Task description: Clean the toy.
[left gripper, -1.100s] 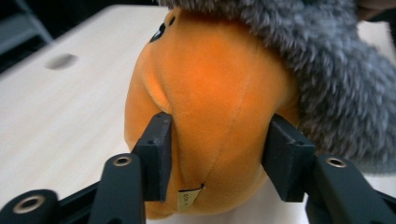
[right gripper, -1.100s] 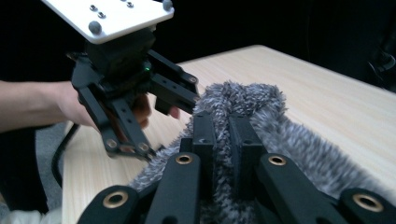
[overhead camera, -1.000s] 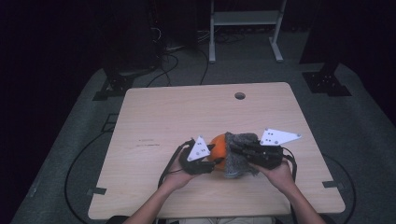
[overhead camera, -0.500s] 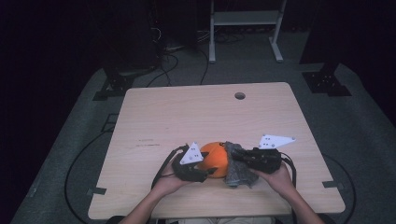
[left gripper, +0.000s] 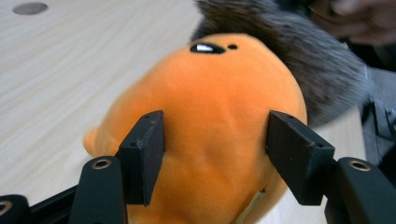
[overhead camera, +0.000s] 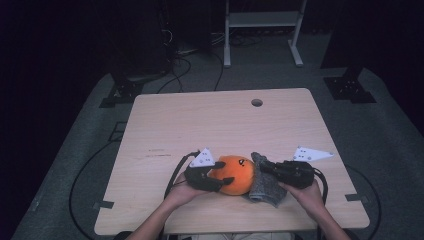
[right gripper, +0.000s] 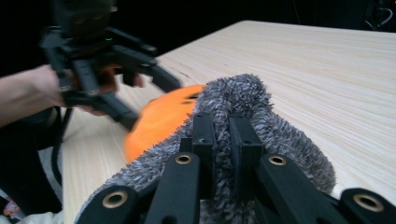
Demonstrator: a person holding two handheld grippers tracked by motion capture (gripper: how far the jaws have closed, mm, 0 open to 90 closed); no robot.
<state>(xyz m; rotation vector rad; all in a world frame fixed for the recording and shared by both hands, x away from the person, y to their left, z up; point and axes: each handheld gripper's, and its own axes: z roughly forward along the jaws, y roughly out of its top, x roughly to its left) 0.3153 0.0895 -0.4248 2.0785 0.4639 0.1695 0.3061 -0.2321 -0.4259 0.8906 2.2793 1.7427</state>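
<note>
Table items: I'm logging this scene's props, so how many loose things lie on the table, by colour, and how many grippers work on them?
Orange plush toy: 1
Grey fuzzy cloth: 1
Grippers: 2, left gripper and right gripper
Total: 4

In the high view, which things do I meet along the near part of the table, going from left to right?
Left gripper → orange plush toy → grey fuzzy cloth → right gripper.

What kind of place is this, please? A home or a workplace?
Probably a lab or recording studio, not a home: a bare wooden table on grey carpet, cables across the floor, a metal stand, and dark surroundings.
</note>
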